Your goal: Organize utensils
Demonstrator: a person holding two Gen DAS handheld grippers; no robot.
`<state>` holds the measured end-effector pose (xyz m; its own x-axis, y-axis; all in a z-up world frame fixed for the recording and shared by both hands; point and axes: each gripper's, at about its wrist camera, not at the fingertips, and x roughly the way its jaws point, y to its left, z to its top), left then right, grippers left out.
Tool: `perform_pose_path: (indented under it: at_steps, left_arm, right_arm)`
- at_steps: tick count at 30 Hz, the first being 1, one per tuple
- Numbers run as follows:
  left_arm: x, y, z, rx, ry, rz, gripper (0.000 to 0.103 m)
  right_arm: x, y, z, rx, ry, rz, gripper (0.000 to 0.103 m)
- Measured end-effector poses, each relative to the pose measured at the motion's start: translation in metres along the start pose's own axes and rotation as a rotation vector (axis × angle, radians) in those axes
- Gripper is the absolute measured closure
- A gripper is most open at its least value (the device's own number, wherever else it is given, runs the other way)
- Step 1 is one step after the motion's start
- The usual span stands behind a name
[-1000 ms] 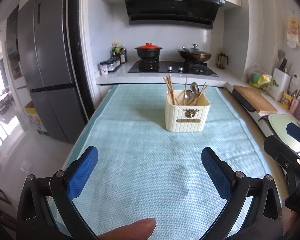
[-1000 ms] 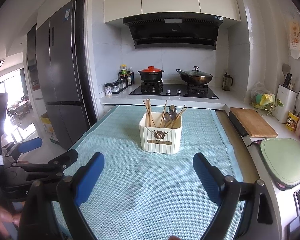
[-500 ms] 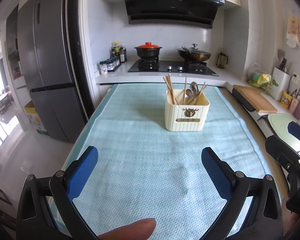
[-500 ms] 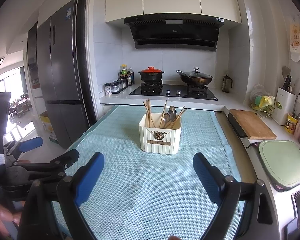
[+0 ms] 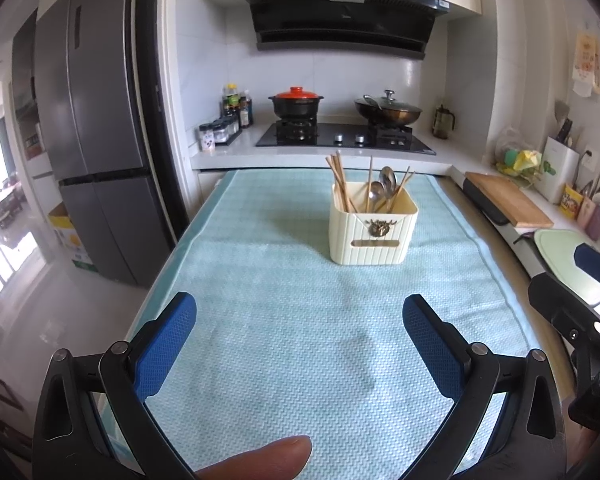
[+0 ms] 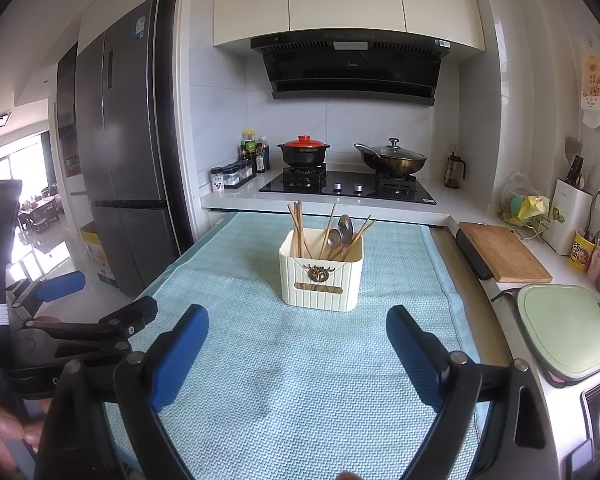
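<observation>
- Against the views from a second ago, almost nothing has changed. Both cameras show the same scene, with only a slight drift in framing.
- My left gripper (image 5: 296, 344) hangs over the near part of the mat (image 5: 300, 320), jaws wide with nothing between them. A fingertip (image 5: 260, 460) shows at the bottom edge of that view.
- My right gripper (image 6: 296, 356) is beside it at about the same height, jaws also wide and empty.
- The utensils are all in the holder (image 6: 320, 276), which stands upright on the mat, well ahead of both grippers.
- Chopsticks (image 6: 298, 228) lean in its left part. More sticks and the spoons (image 6: 340, 232) lean in its right part. Whether a divider separates them, I cannot tell.
- No utensil lies loose on the surface in either view.
- With so little movement, I judge this a pause. The scene fits two readings: utensils already gathered into the holder, or a mixed holder waiting to be sorted.
- The pictures do not settle which, so I name no next move.
</observation>
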<state>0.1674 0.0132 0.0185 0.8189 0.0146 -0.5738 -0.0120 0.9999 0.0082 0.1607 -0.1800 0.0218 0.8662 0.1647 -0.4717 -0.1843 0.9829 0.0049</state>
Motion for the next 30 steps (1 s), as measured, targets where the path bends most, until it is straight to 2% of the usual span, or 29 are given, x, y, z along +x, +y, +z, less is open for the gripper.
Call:
perform_pose_path:
  at_steps: [25, 30]
  left_arm:
    - [0.0005, -0.0026, -0.0001, 0.005, 0.006, -0.008, 0.000]
    - [0.0023, -0.0029, -0.0011, 0.006, 0.002, 0.011, 0.000]
  right_arm:
    - [-0.0013, -0.0007, 0.0009, -0.001, 0.001, 0.001, 0.011]
    - [-0.0012, -0.0019, 0.0003, -0.003, -0.003, 0.005, 0.011]
